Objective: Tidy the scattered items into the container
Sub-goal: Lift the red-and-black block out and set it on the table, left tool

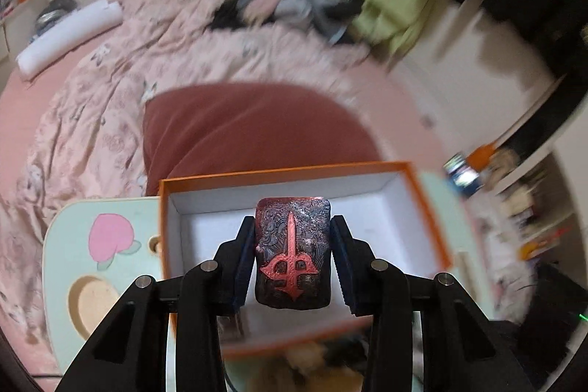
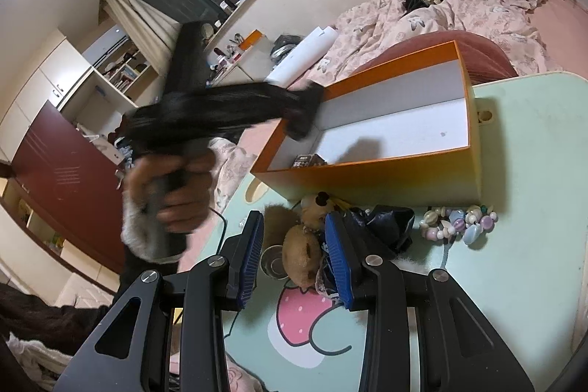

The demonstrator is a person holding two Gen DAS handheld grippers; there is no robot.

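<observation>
**Left wrist view: block over box, release the risky part**

Left wrist view, left to right: table [image 1: 73, 219] at the edge, then box [image 1: 286, 171], open-topped, white inside. Above its floor, in the air, left gripper [image 1: 293, 222] narrow and clamped on block [image 1: 294, 252], pads against both sides.

Likely troubles from here:
- Could slip early, since only two narrow pads hold a hard-sided block and the blurred surroundings suggest a quick swing.
- Could bounce out or land on edge if let go from this height, so better lowered first.
- Could shove the box, which looks like light card set close to the table's edge. A knock from the fingers may slide it off.

Right wrist view, left to right: hand [image 2: 172, 193] on the blurred left gripper, its tip at the box's left end. Inside the box, one small dark item [image 2: 307, 160] in the near left corner, the rest of the floor bare. Below, right gripper [image 2: 294, 216] narrow, with plush [image 2: 301, 245] between the pads. Cannot tell whether they press on it. Further right, pouch [image 2: 386, 223], then bracelet [image 2: 459, 223], both on the table outside the box, beside its near wall. May snag the pouch when lifting the plush, since the two lie touching.
</observation>
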